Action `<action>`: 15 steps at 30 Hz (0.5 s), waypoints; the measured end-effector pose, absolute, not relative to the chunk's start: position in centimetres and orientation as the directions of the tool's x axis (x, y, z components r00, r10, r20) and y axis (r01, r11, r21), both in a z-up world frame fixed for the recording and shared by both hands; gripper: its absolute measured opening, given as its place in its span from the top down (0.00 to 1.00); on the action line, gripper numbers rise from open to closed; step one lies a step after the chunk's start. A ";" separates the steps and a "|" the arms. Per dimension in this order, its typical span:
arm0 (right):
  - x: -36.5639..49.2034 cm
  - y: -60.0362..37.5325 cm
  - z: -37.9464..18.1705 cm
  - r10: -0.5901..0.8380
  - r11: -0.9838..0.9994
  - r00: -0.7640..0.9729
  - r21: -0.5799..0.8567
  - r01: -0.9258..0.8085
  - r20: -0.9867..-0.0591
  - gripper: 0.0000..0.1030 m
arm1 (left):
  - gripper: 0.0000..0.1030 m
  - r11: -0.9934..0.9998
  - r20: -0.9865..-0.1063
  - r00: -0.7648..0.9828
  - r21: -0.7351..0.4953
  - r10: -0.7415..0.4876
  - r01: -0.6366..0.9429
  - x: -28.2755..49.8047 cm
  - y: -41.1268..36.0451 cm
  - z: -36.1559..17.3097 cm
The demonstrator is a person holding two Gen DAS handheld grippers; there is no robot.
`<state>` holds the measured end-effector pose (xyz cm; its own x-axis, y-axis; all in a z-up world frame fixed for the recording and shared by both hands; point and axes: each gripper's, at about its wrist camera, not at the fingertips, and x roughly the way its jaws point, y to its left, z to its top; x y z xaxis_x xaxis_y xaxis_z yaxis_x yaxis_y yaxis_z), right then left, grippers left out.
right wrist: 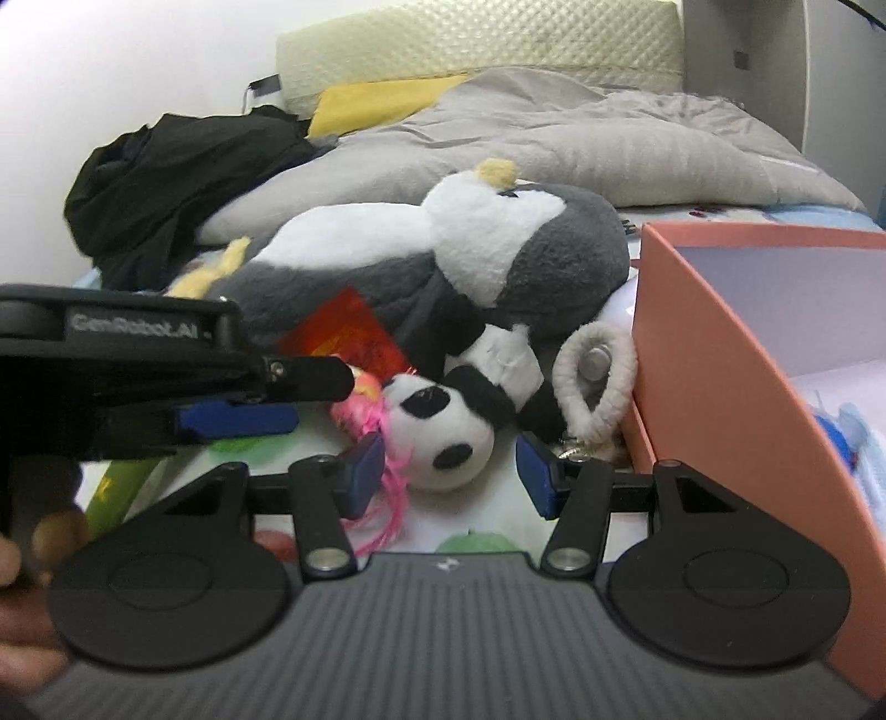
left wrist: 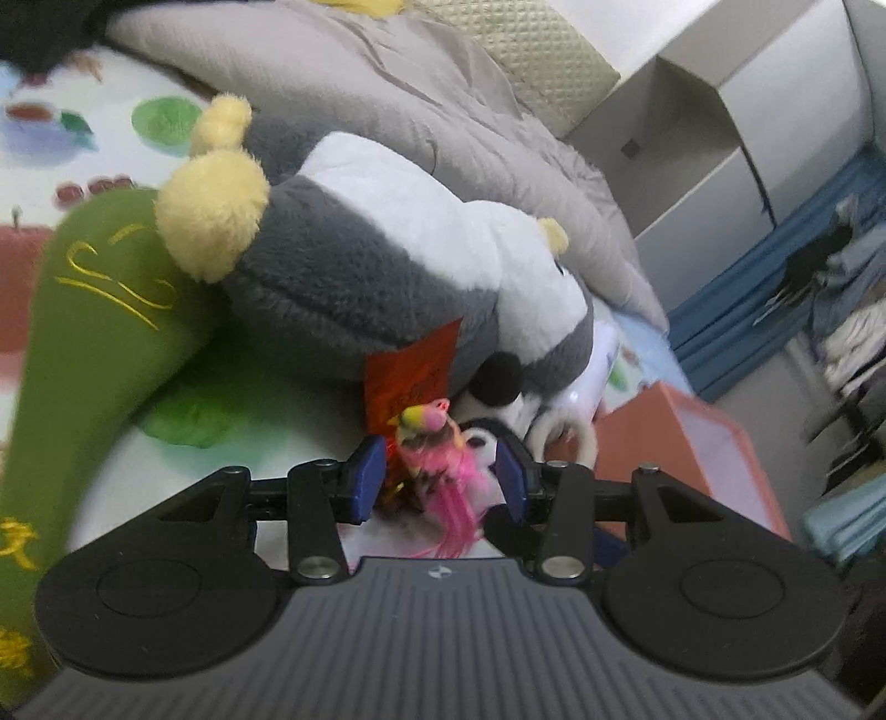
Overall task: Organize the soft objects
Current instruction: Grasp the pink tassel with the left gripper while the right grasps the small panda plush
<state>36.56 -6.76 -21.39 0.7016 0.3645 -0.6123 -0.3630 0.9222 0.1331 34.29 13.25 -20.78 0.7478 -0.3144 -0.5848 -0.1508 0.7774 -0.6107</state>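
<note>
A small pink tasselled toy [left wrist: 437, 459] lies on the bed between the open jaws of my left gripper [left wrist: 440, 479]; it is also in the right wrist view [right wrist: 365, 410]. A small panda plush [right wrist: 443, 437] lies just ahead of my open right gripper [right wrist: 451, 476], between its fingertips. A big grey and white penguin plush [left wrist: 387, 249] lies behind, also in the right wrist view [right wrist: 443, 255]. A red packet [left wrist: 412, 371] leans on it. A green plush [left wrist: 94, 332] lies at the left. My left gripper [right wrist: 238, 418] reaches in from the left.
An open pink box [right wrist: 714, 354] stands at the right on the bed; it also shows in the left wrist view [left wrist: 692, 443]. A white fuzzy loop [right wrist: 595, 376] lies beside it. A grey duvet [right wrist: 554, 138], black clothes [right wrist: 166, 177] and a headboard cushion [right wrist: 476, 50] lie behind.
</note>
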 end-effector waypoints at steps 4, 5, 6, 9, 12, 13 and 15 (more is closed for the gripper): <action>37.9 -6.7 -22.2 0.379 0.922 0.693 0.182 -0.343 -0.614 0.46 | 0.53 0.734 -0.573 0.750 -0.656 -0.330 -0.178 35.3 13.5 -21.9; 38.2 -6.7 -22.4 0.389 0.918 0.688 0.197 -0.344 -0.612 0.45 | 0.53 0.720 -0.564 0.752 -0.671 -0.341 -0.176 35.4 13.5 -22.2; 38.5 -6.7 -22.5 0.400 0.914 0.682 0.212 -0.347 -0.612 0.44 | 0.56 0.707 -0.555 0.753 -0.685 -0.352 -0.175 35.5 13.6 -22.4; 39.2 -6.4 -22.9 0.417 0.907 0.656 0.236 -0.350 -0.629 0.43 | 0.67 0.710 -0.568 0.750 -0.677 -0.338 -0.193 35.9 13.6 -22.9; 39.6 -6.4 -23.1 0.435 0.899 0.642 0.266 -0.348 -0.631 0.43 | 0.69 0.705 -0.563 0.756 -0.681 -0.333 -0.197 36.1 13.8 -23.0; 39.7 -6.4 -23.2 0.440 0.897 0.639 0.268 -0.352 -0.631 0.43 | 0.70 0.707 -0.563 0.757 -0.680 -0.332 -0.196 36.1 13.8 -22.9; 39.7 -6.3 -23.3 0.447 0.893 0.627 0.276 -0.356 -0.638 0.45 | 0.70 0.715 -0.565 0.757 -0.672 -0.327 -0.193 35.9 13.8 -22.9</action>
<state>39.73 -6.35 -23.30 0.6272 0.4473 -0.6376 -0.3560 0.8928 0.2761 35.87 13.77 -22.85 0.7574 -0.3271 -0.5651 -0.1926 0.7150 -0.6721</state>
